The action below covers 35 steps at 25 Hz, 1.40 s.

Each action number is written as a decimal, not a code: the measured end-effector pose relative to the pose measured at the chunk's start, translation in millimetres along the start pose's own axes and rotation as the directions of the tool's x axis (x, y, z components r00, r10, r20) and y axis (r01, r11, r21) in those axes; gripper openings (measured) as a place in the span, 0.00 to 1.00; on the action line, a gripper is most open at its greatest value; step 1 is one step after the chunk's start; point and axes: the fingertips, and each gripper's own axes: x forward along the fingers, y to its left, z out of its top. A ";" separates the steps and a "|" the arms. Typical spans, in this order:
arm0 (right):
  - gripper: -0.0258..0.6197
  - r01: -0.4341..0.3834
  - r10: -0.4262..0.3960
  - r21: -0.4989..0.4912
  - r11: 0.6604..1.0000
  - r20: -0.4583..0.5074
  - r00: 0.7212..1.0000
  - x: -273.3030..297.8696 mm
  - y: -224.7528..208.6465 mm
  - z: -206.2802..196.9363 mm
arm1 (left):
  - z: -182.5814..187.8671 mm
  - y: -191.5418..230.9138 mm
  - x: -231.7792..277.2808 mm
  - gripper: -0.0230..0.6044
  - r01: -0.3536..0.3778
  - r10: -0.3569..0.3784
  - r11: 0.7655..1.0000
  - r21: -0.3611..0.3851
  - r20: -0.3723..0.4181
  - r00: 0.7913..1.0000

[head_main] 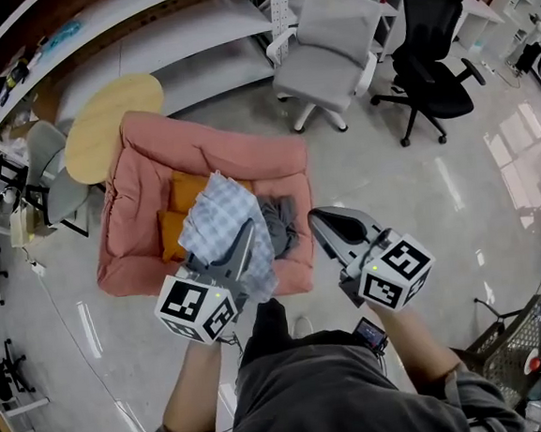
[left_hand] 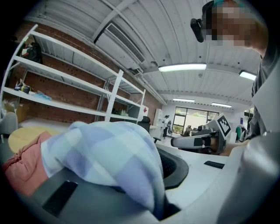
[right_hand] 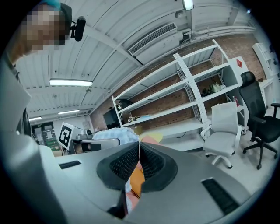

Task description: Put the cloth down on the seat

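Observation:
A blue-and-white checked cloth hangs over the front of a low pink seat. My left gripper is shut on it. In the left gripper view the cloth drapes over both jaws and hides their tips. My right gripper hovers to the right of the cloth, above the seat's right front corner. Its jaws are shut, pads together, with nothing between them. Two orange cushions and a grey cloth lie on the seat.
A round yellow table stands behind the seat at the left. A grey office chair and a black one stand at the back right. White shelves line the far wall. A wire basket sits at the lower right.

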 end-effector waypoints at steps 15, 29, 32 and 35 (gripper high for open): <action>0.06 0.070 -0.066 0.059 0.996 -0.057 0.996 123.7 -90.4 -5.0 | -11.0 134.9 99.0 0.13 0.055 -0.059 0.996 -0.072 -0.059 0.997; 0.06 0.139 -0.125 0.116 0.984 -0.123 0.985 197.7 -163.9 -20.9 | -31.1 232.1 204.3 0.13 0.101 -0.114 0.989 -0.108 -0.124 0.986; 0.06 0.147 -0.128 0.132 0.980 -0.143 0.981 207.9 -176.0 -31.1 | -34.6 248.3 229.3 0.13 0.122 -0.130 0.990 -0.066 -0.145 0.981; 0.06 0.164 -0.139 0.151 0.975 -0.165 0.976 218.9 -187.2 -42.4 | -36.0 267.5 255.5 0.13 0.150 -0.152 0.988 -0.024 -0.155 0.976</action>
